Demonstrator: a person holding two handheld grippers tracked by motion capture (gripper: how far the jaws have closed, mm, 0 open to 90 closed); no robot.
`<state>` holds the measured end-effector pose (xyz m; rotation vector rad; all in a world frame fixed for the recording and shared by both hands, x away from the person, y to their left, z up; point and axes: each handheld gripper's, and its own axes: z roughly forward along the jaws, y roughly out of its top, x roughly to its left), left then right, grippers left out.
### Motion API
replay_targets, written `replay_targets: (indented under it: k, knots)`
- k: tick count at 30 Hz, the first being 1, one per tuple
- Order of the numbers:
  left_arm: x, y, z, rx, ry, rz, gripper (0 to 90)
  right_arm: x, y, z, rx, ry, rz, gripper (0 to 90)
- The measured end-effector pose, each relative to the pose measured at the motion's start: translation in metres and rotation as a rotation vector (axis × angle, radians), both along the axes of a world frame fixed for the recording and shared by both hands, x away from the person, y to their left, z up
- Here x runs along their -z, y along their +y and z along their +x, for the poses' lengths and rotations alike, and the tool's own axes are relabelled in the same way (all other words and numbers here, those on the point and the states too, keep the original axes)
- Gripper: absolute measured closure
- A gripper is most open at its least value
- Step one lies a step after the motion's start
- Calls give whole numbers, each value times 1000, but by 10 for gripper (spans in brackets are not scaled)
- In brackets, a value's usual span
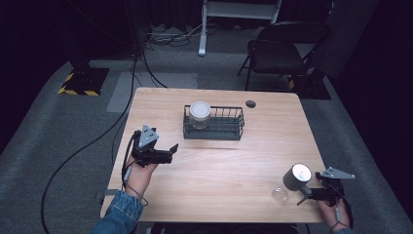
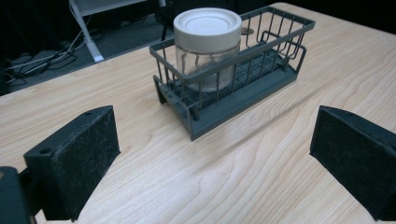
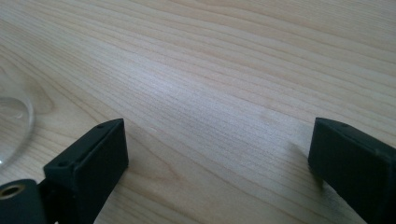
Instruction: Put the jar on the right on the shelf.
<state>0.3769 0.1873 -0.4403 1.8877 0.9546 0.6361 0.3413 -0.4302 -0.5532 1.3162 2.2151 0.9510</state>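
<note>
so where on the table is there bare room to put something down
The widest bare wood lies in the middle of the table, between the wire basket, the left gripper and the right gripper. The strip right of the basket is free too. The front right corner is crowded by the toppled jar.

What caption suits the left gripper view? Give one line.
Open left gripper faces a lidded jar standing in a wire basket.

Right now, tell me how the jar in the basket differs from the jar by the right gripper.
The basket jar stands upright with its lid on top; the near jar appears tipped over, its lid facing sideways. The basket jar sits inside the wire basket at mid-table; the near jar lies on the bare table beside the right gripper. Both are clear with pale lids.
</note>
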Motion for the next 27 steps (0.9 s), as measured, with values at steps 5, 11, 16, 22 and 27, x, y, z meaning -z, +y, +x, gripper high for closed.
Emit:
replay_targets:
  k: [5,11,16,22,27]
  knots:
    - [4,3,-7,5,4,23,13,0,0,0,0,0,0,48]
    - [14,10,-14,-4,17,34,13,0,0,0,0,0,0,48]
    - [22,15,-20,-16,25,49,13,0,0,0,0,0,0,48]
    - [34,22,-27,-30,42,52,13,0,0,0,0,0,-1,48]
    - [43,26,-30,-36,63,60,13,0,0,0,0,0,-1,48]
